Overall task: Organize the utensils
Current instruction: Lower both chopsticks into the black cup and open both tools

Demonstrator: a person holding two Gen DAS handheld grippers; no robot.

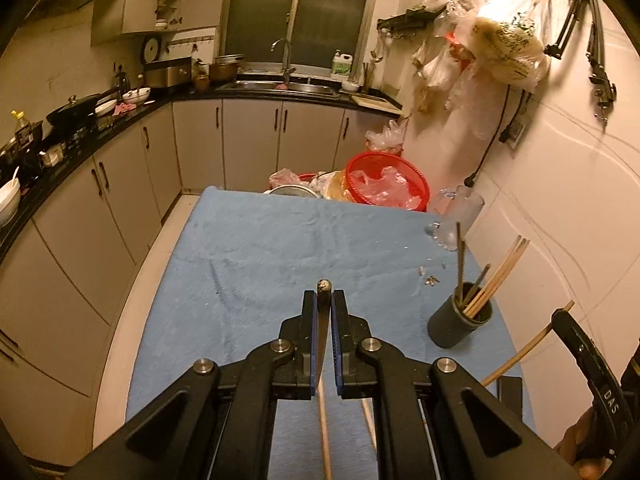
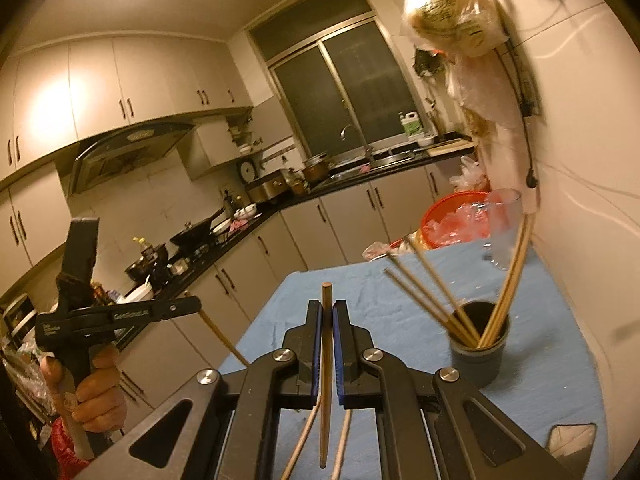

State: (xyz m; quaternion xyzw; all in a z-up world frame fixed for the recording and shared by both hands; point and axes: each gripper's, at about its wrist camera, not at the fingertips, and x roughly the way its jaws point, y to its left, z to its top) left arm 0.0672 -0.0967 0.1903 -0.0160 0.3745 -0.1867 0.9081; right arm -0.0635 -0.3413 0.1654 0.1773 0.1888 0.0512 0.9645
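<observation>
Each claw — the left claw [image 1: 324, 300] and the right claw [image 2: 327, 312] — is pinching one chopstick [image 2: 326, 344], so tip it up straight over the dark cup [image 2: 479, 354] on the blue tabletop [image 1: 260, 248] and drop it in slowly.

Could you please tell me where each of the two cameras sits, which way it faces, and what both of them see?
Left wrist: on the left gripper, facing across the blue cloth toward the sink; its fingers clamp a chopstick; the right gripper shows at the right edge.
Right wrist: on the right gripper, tilted up toward the window; it clamps a chopstick; the left hand shows at left.
Shared: the dark cup of chopsticks, glass mug, red basin.
</observation>
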